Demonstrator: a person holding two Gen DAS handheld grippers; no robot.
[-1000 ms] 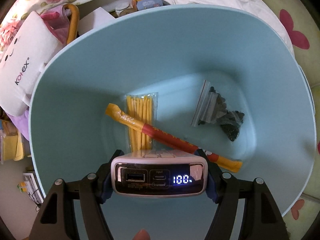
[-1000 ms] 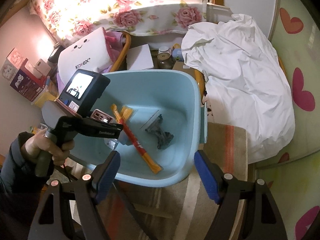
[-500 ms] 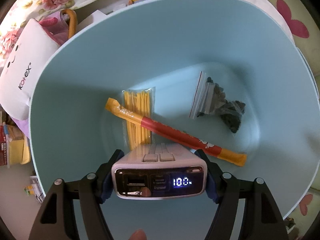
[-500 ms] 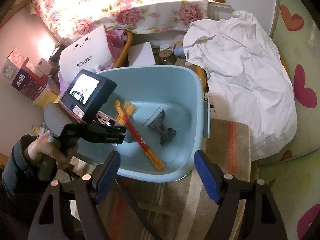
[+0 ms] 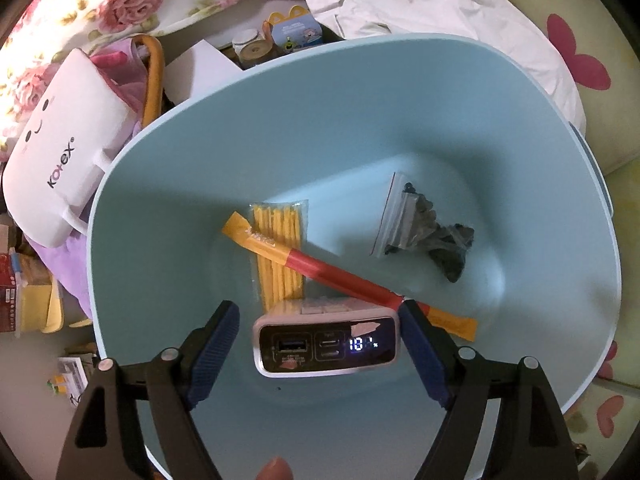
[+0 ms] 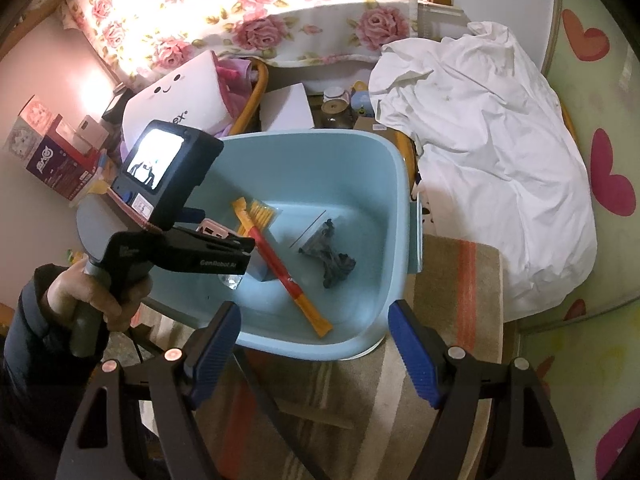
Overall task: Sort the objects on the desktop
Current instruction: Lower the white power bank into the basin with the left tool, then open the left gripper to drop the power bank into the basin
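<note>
The left gripper (image 5: 320,344) has just been opening; its fingers stand clear of the power bank (image 5: 326,342) between them in the blue tub (image 5: 360,100). Only the right view shows the person's hand (image 6: 92,292), the striped mat (image 6: 452,300) and the right gripper (image 6: 314,354), spread empty. White cloth (image 6: 488,152) lies beside the tub.

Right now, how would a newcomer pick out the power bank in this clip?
Find the big light-blue tub. On its floor, at the near end between the left gripper's open jaws, lies the power bank. Unlike the yellow sticks pack, the red-and-orange sachet and the clear bag of dark bits, it is a pale block with a lit display.
</note>
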